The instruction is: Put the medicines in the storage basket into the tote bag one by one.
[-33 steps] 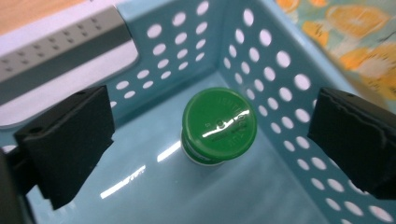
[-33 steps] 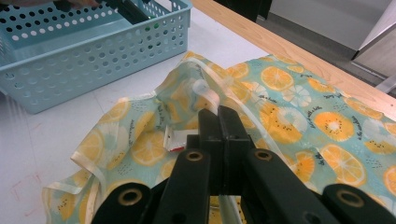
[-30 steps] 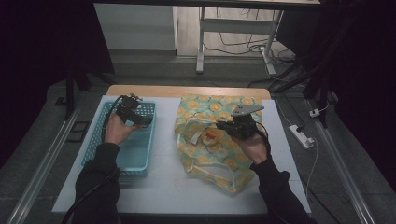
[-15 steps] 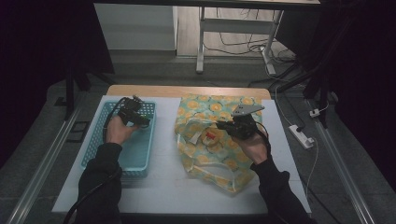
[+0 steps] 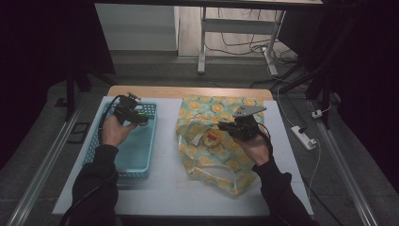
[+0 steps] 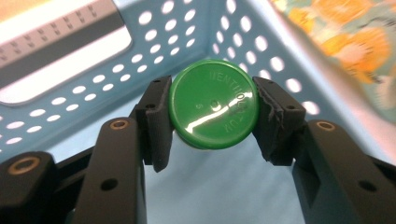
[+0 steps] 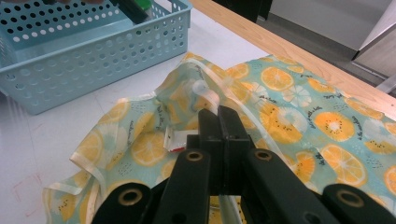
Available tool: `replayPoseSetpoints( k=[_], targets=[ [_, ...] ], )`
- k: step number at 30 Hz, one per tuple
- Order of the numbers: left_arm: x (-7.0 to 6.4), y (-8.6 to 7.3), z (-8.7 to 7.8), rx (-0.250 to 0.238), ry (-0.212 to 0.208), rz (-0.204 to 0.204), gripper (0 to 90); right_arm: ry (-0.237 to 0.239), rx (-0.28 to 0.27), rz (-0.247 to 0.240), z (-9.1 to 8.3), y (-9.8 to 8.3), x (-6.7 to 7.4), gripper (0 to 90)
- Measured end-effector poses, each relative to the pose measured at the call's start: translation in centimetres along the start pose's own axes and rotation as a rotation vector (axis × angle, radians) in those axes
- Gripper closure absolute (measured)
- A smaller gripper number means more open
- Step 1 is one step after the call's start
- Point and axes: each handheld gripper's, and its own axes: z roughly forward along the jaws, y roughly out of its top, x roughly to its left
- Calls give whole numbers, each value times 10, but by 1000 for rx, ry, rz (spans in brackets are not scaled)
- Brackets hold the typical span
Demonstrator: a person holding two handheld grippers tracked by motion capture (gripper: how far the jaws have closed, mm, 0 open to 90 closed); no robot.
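A: Green plastic round cap [image 6: 213, 110], embossed lettering on its face: state its location.

B: In the left gripper view it sits mid-frame, clamped between the two black pads [image 6: 157, 122] of the left gripper [image 5: 137, 118], one pad on each side of its rim. The jaws have just been closing on it. Behind it stands a corner of the light blue perforated plastic basket [image 6: 116, 70].

A: Position of that gripper in the high view?

B: Left of centre, over the far end of the basket, in the person's left hand [image 5: 114, 131].

A: Right gripper [image 7: 218, 122] condition?

B: Clenched. In its own view the two jaws meet at bottom centre, pinching a cream-edged fold of the teal fabric bag printed with orange slices [image 7: 299, 116]. I cannot tell how much cloth lies between the pads.

A: Bag placement?

B: Right of centre in the high view, lying rumpled on the white table surface [image 5: 164, 179], just beside the basket.
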Motion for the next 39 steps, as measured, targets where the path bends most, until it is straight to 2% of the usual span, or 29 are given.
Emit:
replayPoseSetpoints(
  k=[9,16,24,39],
  targets=[
    [-13,3,-24,-66,-34,34,517,2,-2,4,0,0,0,900],
    [-30,6,-36,-92,-68,86,517,0,-4,5,-1,0,0,900],
    [-52,7,-40,-111,-119,126,517,2,-5,5,-1,1,0,900],
    [-100,12,-36,-111,-209,236,517,-2,-8,7,-2,1,0,900]
  ],
)
